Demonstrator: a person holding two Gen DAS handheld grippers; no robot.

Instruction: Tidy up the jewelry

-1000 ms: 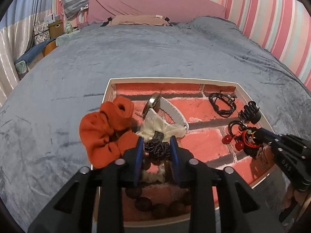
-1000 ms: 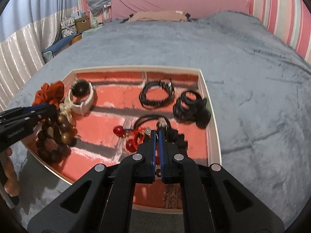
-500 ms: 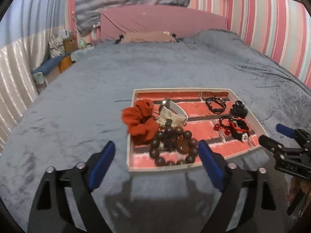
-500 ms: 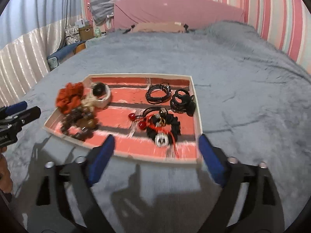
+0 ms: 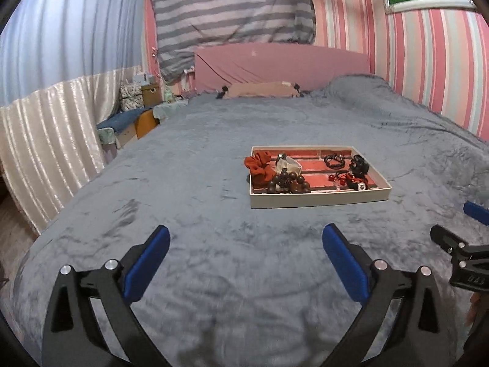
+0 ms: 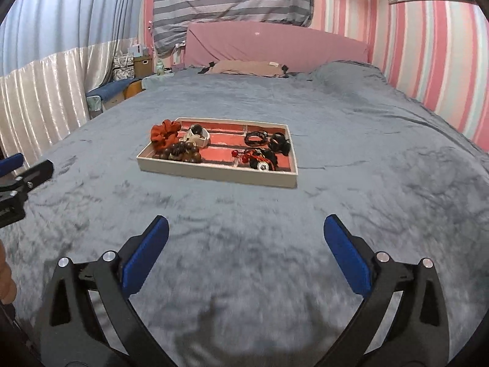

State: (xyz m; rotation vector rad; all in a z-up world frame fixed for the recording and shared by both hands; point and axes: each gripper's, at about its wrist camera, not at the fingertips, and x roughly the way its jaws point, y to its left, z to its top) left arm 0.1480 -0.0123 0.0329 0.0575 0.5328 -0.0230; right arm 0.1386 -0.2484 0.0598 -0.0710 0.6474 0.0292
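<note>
Both grippers have pulled back from the tray (image 5: 319, 200); left gripper (image 5: 246, 249) and right gripper (image 6: 246, 240) jaws have just been opening, empty. Jewelry sits inside the tray. I fear the orange scrunchie (image 6: 165, 133), draped on its rim, slipping off.

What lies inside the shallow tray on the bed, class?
The tray holds an orange scrunchie, a white watch, brown beads, black bands, a black clip and a red-and-black tangle. The tray floor beneath them is covered.
</note>
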